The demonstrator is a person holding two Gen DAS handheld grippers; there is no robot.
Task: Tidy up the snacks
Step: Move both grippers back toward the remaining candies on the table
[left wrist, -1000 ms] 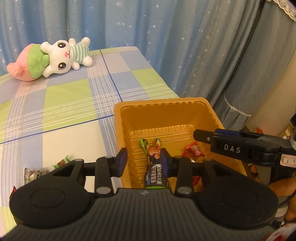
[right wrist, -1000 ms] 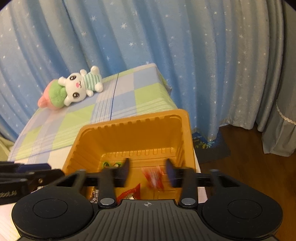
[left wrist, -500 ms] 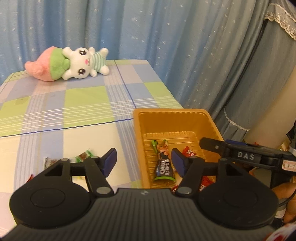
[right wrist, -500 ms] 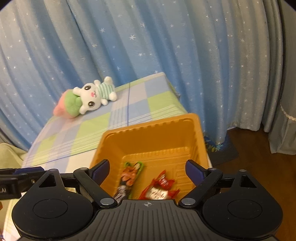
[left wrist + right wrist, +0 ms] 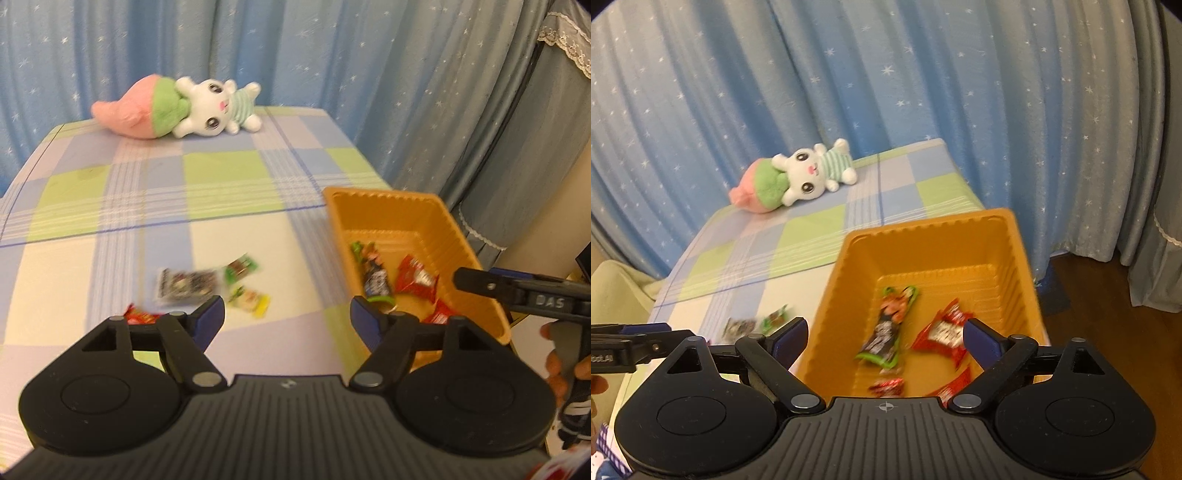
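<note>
Claws, both empty: left claw [image 5: 287, 318] opening, right claw [image 5: 885, 336] spread over the tray [image 5: 1021, 258].
Next I take the loose snacks [image 5: 207, 286] on the table [image 5: 110, 229]; they lie ahead-left of the left claw, the nearer one.

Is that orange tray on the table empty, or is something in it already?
Not empty. The orange tray holds a dark packet with green ends and several red packets on its floor, with bare floor left.
</note>
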